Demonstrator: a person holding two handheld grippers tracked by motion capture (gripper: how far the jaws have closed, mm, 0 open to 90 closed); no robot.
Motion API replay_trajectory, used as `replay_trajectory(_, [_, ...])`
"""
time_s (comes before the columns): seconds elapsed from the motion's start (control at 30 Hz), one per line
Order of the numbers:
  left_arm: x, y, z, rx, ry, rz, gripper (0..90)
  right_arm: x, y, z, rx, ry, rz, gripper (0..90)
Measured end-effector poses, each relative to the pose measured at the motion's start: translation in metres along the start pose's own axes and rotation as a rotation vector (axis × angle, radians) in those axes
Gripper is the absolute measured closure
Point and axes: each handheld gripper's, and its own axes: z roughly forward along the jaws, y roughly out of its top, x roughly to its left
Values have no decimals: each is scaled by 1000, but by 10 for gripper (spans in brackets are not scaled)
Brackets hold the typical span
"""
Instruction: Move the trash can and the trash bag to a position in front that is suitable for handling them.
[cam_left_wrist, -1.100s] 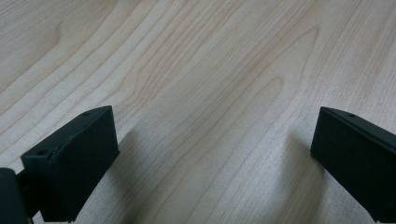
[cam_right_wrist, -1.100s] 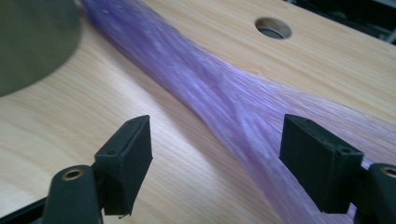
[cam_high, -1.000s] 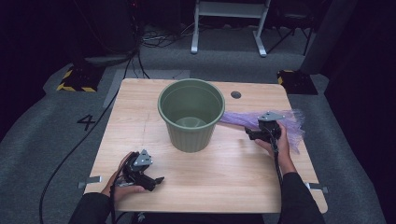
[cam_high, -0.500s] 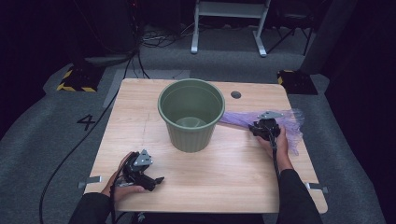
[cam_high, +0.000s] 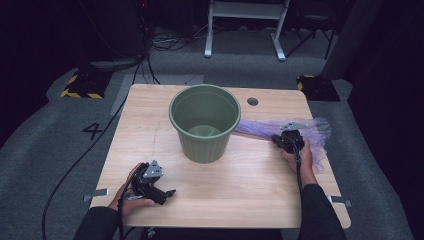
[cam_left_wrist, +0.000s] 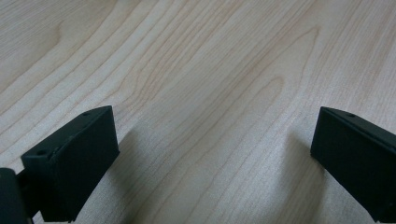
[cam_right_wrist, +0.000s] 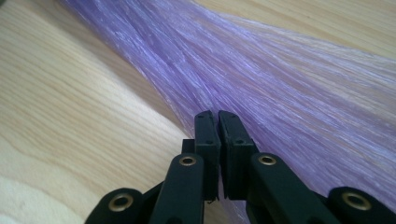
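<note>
A thin purple plastic bag (cam_high: 255, 129) lies flat on the wooden table (cam_high: 240, 200), right of a green bucket (cam_high: 205, 122) that stands upright and looks empty. My right gripper (cam_high: 278, 142) rests on the bag's near edge. Its jaws have just been closing, and in the right gripper view the right gripper (cam_right_wrist: 217, 122) is shut with the purple film (cam_right_wrist: 289, 93) pinched at its tips. My left gripper (cam_high: 167, 192) lies near the table's front left edge. In the left gripper view the left gripper (cam_left_wrist: 210, 154) is open over bare wood, with nothing between its jaws.
A small round hole (cam_high: 252, 101) sits in the tabletop behind the bucket. Cables (cam_high: 65, 170) run across the grey floor at the left. A white metal frame (cam_high: 245, 25) stands beyond the table, and yellow-black blocks (cam_high: 79, 86) sit at its far corners.
My right hand has shifted slightly on the purple bag. The left hand and the bucket have not moved.
</note>
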Motion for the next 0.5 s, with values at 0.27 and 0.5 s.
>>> replay_trajectory(0.27, [0, 0, 0, 0, 0, 0, 5, -9, -13, -16, 1, -5, -28, 868])
replay_trajectory(0.5, [0, 0, 0, 0, 0, 0, 5, -6, -18, -20, 16, -18, -61, 735])
